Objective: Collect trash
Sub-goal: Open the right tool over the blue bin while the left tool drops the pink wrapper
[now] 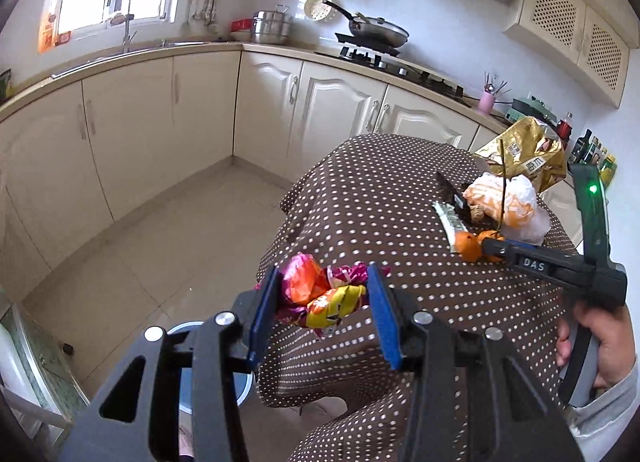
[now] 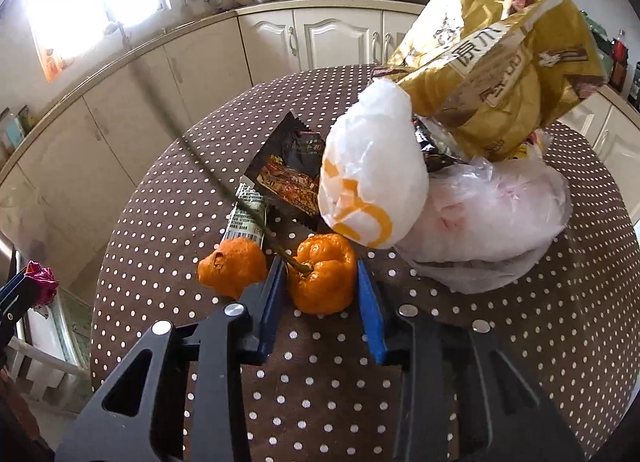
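My left gripper (image 1: 322,292) is shut on crumpled pink, orange and yellow candy wrappers (image 1: 320,294), held at the left edge of the polka-dot table (image 1: 380,190). My right gripper (image 2: 320,286) has its blue pads on both sides of an orange peel with a stem (image 2: 322,278) on the table, touching or nearly so. A second orange peel (image 2: 234,266) lies just left of it. Behind are a green-white wrapper (image 2: 246,218), a dark snack packet (image 2: 288,170), a white-orange bag (image 2: 372,174), a clear plastic bag (image 2: 492,222) and a gold bag (image 2: 500,62).
A white-rimmed bin (image 1: 216,374) stands on the tiled floor below my left gripper, beside the table. Cream kitchen cabinets (image 1: 160,110) with a sink and a stove run along the walls. The right gripper's handle and the hand holding it (image 1: 600,342) show in the left wrist view.
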{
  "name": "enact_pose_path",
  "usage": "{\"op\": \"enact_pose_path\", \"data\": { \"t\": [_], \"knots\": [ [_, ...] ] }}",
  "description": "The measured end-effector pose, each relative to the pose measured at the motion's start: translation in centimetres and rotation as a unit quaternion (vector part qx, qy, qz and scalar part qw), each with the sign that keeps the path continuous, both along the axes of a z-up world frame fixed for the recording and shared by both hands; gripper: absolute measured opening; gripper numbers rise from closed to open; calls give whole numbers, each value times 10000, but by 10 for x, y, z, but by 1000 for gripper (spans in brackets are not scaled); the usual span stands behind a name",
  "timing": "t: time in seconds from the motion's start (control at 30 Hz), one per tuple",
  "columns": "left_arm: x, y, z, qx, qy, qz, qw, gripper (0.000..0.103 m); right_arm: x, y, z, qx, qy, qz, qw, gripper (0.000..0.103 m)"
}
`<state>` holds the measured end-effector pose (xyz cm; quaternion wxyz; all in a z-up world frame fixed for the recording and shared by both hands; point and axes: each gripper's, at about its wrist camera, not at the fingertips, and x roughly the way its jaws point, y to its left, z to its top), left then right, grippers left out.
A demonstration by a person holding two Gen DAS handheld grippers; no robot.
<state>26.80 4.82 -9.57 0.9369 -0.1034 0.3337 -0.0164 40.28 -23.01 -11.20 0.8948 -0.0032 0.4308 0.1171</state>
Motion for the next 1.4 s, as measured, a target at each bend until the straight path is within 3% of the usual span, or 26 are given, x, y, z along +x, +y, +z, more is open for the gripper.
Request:
{"op": "enact_pose_path", "data": {
  "t": [0.23, 0.33, 0.43, 0.53, 0.67, 0.8, 1.0, 1.13, 1.2, 1.4],
  "knots": [
    [-16, 32, -6, -166, -48, 130, 9998, 44, -53, 4, 30, 144, -606, -51, 9980, 32],
    [-24, 49, -12, -200, -24, 253, 9995, 44, -83, 44, 48, 342, -824, 512, 9947, 32],
    [-31, 74, -23, -217, 109, 511, 9984, 44, -103, 101, 44, 516, -807, 1236, 9877, 32],
    [-39, 101, -40, -190, 334, 831, 9958, 44, -104, 158, 27, 588, -518, 1813, 9803, 32],
    [-45, 132, -62, -81, 612, 1205, 9908, 44, -94, 230, -21, 561, 55, 2334, 9708, 32],
    [-40, 166, -94, -172, 949, 1477, 9843, 44, -68, 281, -77, 574, 770, 2491, 9637, 32],
    [-15, 199, -147, -341, 1537, 1628, 9740, 44, -34, 322, -138, 506, 1335, 2465, 9586, 37],
    [-1, 205, -169, -385, 1708, 1588, 9717, 44, -23, 334, -155, 332, 1371, 2447, 9593, 51],
    [6, 206, -176, -412, 1758, 1558, 9711, 44, -18, 334, -159, 244, 1329, 2343, 9627, 51],
    [31, 203, -193, -446, 1877, 1416, 9709, 44, -19, 313, -156, -459, 652, 2067, 9751, 55]
  ]
}}
